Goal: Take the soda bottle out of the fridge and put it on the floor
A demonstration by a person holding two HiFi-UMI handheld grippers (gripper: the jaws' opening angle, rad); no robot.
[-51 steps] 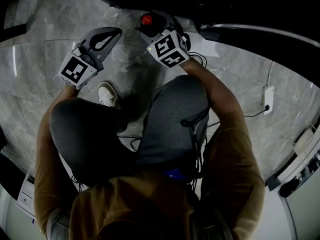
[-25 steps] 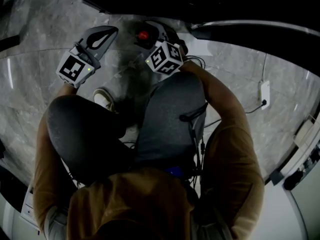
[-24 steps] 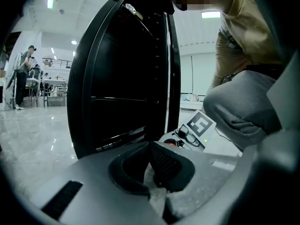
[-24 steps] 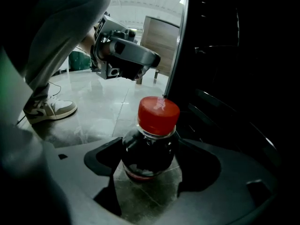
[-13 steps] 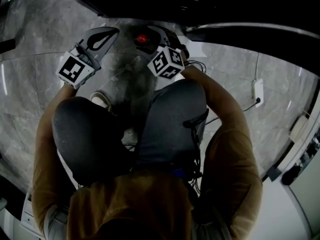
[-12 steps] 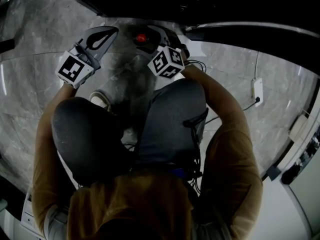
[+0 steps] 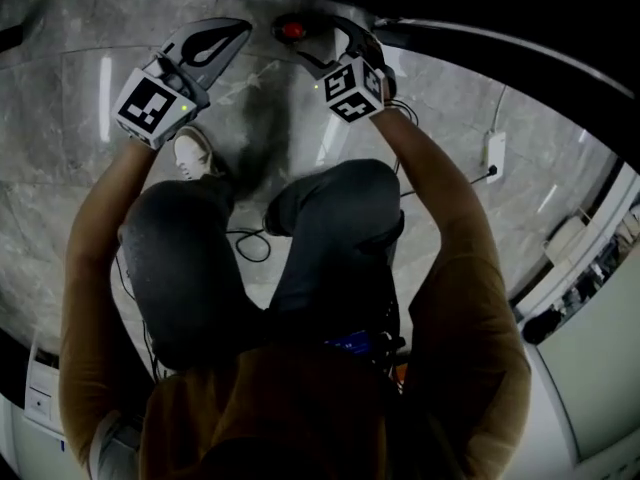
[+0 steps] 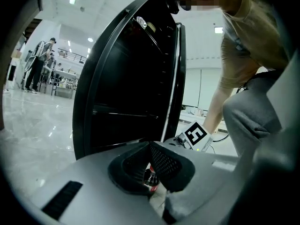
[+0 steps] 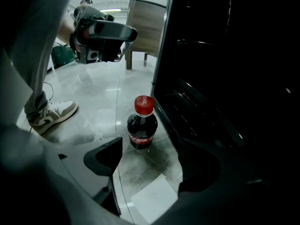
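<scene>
The soda bottle (image 9: 142, 124), dark with a red cap and red label, stands upright on the grey marble floor (image 9: 93, 97) beside the black fridge (image 9: 220, 78). My right gripper (image 9: 151, 150) is open just short of it, and nothing lies between its jaws. From the head view only the bottle's red cap (image 7: 292, 31) shows, just past the right gripper (image 7: 318, 48). My left gripper (image 7: 238, 32) hangs to the bottle's left, shut on nothing. In the left gripper view, the left gripper (image 8: 151, 146) has its tips meeting, and the bottle (image 8: 150, 181) shows below them.
The fridge door (image 8: 126, 78) stands open. The person's white shoe (image 9: 50, 114) rests on the floor left of the bottle. A white sheet (image 9: 153, 197) lies under the right gripper. A cable (image 7: 250, 244) loops by the legs. A wooden cabinet (image 9: 145, 26) stands farther off.
The person's legs and shoe have shifted and the view has moved with them. The right gripper's cube has drawn slightly farther from the red cap. The left gripper stays shut.
</scene>
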